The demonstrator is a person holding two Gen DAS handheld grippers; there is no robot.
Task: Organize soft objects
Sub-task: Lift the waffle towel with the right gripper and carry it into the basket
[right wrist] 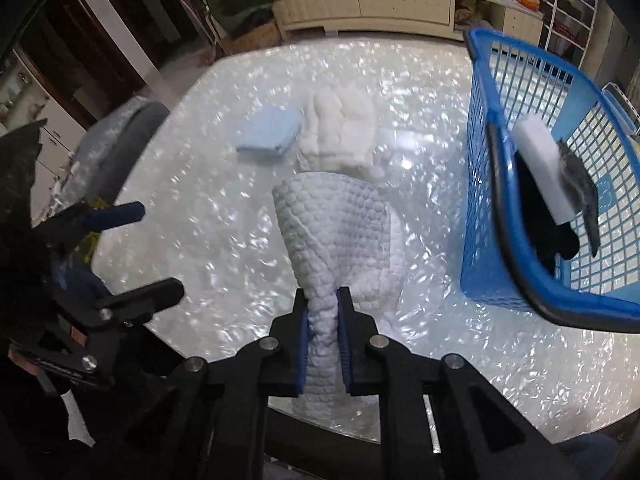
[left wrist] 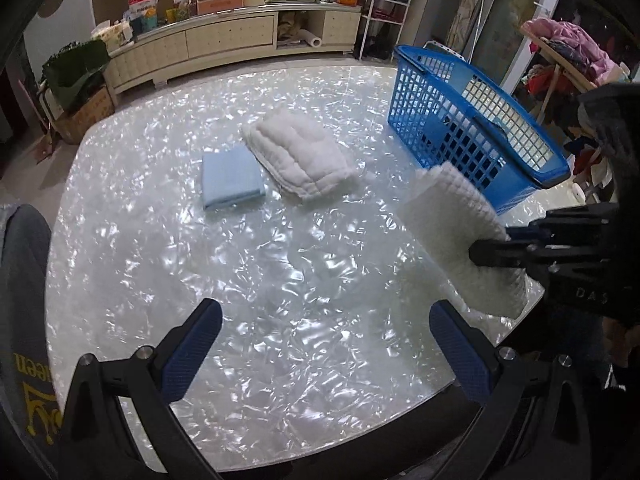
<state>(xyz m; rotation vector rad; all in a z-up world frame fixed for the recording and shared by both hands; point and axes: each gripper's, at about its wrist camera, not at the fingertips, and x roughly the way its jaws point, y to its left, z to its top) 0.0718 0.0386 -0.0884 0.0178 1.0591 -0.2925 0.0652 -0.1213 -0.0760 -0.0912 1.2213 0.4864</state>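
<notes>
My right gripper [right wrist: 323,300] is shut on a white quilted cloth [right wrist: 336,224], which hangs pinched between its blue pads above the table; the same cloth [left wrist: 460,224] and right gripper [left wrist: 490,246] show at the right of the left wrist view. My left gripper [left wrist: 326,344] stands open over the table with nothing between its fingers; it also shows as the left gripper [right wrist: 160,248] at the left of the right wrist view. A folded light blue cloth [left wrist: 230,178] and a thick white padded cloth [left wrist: 300,158] lie side by side mid-table. The blue basket [left wrist: 472,120] holds a white sponge [right wrist: 544,164].
The table [left wrist: 280,280] has a shiny pearl-white top. The blue basket [right wrist: 520,288] stands at its right side, with dark items beside the sponge. A cream cabinet [left wrist: 224,40] with clutter runs along the far wall. A person's sleeve [left wrist: 20,280] is at the left edge.
</notes>
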